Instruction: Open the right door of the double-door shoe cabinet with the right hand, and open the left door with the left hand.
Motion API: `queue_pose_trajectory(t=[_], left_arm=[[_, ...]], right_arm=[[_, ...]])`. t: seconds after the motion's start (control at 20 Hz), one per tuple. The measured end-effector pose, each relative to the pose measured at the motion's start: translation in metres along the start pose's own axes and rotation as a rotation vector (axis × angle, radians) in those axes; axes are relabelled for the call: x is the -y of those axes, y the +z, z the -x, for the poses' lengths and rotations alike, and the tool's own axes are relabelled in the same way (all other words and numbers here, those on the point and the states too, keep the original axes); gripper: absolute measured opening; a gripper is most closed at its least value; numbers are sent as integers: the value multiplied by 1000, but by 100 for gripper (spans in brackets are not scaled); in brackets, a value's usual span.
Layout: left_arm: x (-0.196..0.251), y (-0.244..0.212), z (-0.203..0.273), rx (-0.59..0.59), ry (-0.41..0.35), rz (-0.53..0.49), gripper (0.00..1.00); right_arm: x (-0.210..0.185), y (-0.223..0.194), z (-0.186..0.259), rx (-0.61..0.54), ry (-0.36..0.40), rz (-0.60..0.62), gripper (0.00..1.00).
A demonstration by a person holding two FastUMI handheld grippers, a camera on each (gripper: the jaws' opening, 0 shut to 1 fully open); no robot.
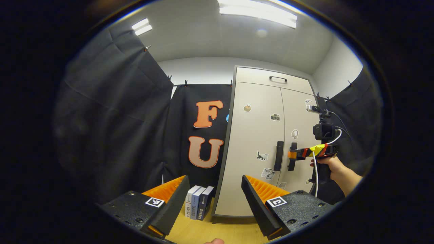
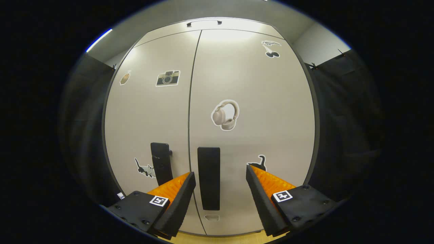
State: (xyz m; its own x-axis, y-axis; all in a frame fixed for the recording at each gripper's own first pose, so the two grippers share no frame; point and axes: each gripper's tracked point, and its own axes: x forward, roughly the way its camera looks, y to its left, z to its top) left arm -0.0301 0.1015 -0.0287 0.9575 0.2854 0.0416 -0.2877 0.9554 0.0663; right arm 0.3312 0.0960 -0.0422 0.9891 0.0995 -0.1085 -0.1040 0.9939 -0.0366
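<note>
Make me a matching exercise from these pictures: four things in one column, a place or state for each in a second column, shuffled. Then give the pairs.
Things
1. right door handle
2. books
3. headphones sticker
4. left gripper

Places or states
A. standing on the floor left of the cabinet
B. open, held back from the cabinet
C. between the right gripper's open fingers
D. on the right door, above its handle

Pairs: 1-C, 2-A, 3-D, 4-B
</note>
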Motion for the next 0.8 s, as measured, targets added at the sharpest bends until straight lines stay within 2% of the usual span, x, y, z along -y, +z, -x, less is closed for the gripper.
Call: queue_pose_trajectory(t=[0.2,0.25,0.35,0.5,0.55,0.6,0.65,0.75,0.8], left_arm=[[-2,-1,-6,6,14,-10,94],[-1,-2,-8,6,15,-7,94],[0,-4,-11,4,16,1,94],[2,-5,-15,1,10,-2,94],[4,-5,-15,4,5,-3,92],[4,-5,-16,7,4,-4,94],[4,-4,-16,8,2,-5,94],[5,-4,-16,7,-4,-7,94],[4,-4,-16,6,-4,-12,94]], right_arm=[[5,-9,-17,-15,-12,3,96],[5,-7,-18,-7,-17,1,87],[5,-4,-15,6,-21,7,88],[3,-5,-17,24,-15,31,85],[2,-4,-17,28,-11,30,84],[1,-4,-17,27,-11,29,80],[-2,-5,-18,23,-8,23,79],[-7,-6,-17,29,-7,22,70],[-12,-6,-17,39,-6,27,60]])
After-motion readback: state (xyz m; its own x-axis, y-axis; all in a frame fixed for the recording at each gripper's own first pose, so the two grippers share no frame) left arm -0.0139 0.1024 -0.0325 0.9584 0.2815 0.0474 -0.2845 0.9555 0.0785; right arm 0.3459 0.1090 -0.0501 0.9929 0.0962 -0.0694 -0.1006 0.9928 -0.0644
